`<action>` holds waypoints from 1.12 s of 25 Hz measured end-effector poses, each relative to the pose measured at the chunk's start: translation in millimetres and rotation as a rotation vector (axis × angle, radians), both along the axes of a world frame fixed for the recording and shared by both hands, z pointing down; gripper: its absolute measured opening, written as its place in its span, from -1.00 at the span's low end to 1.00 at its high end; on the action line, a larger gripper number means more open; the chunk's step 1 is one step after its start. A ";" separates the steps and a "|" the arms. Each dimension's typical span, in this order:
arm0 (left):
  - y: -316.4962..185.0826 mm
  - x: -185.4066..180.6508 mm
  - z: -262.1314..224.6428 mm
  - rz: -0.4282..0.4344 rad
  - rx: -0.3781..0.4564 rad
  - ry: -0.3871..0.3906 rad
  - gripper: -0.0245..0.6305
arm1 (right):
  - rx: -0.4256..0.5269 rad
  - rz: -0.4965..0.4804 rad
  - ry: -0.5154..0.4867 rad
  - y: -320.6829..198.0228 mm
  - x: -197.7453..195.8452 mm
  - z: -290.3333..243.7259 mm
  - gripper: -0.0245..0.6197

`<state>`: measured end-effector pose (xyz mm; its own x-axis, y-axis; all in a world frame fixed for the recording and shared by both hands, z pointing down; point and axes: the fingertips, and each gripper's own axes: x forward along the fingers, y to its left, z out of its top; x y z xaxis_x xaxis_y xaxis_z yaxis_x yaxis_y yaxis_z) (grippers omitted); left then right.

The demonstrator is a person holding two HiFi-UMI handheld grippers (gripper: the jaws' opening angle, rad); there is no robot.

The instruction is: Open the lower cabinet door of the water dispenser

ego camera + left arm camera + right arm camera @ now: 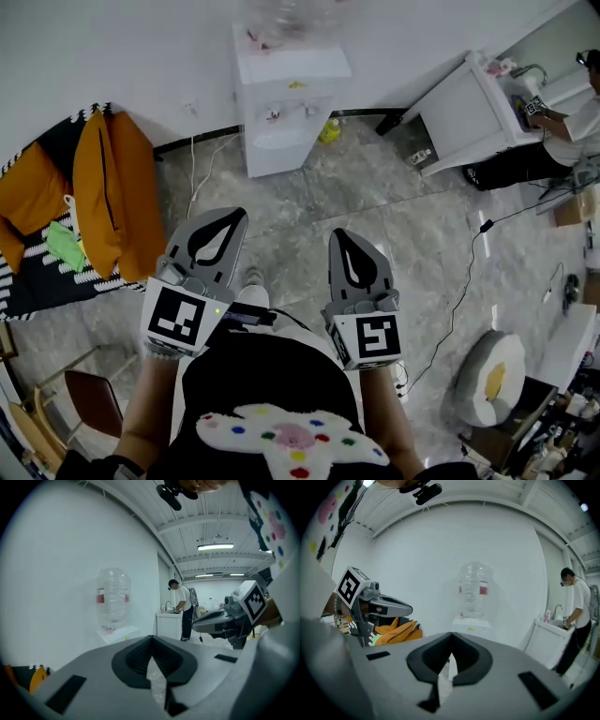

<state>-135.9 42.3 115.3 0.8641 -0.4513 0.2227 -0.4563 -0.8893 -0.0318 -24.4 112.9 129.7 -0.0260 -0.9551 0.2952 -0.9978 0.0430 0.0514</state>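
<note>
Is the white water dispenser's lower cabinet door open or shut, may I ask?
Shut: the white water dispenser shows its lower cabinet door flush, not swung out.

I see 2 orange cushions (117,202) far left, yellow bottle (329,130) on grey floor (375,216), person (572,131) at white sink cabinet (464,112).

No words, numbers or brand names are readable in any view.

Graphics only:
- Left cube (176,319) on the left tongs (228,217): black-and-white square marker, a pattern and not text.
- Right cube (373,337) on the right tongs (340,236): same kind of marker, different pattern.
- Small marker (534,106) at the sink, top right: same style, too small to resolve.
- Red label (482,589) on the water bottle (473,581): print blurred, unreadable.
- Yellow sticker (296,84) on top of the water dispenser (281,141): too small to read.
</note>
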 end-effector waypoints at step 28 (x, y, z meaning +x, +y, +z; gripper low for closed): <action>-55.6 -5.6 14.8 -0.025 0.018 -0.042 -0.89 | 0.003 -0.001 0.043 -56.8 9.7 2.5 -0.91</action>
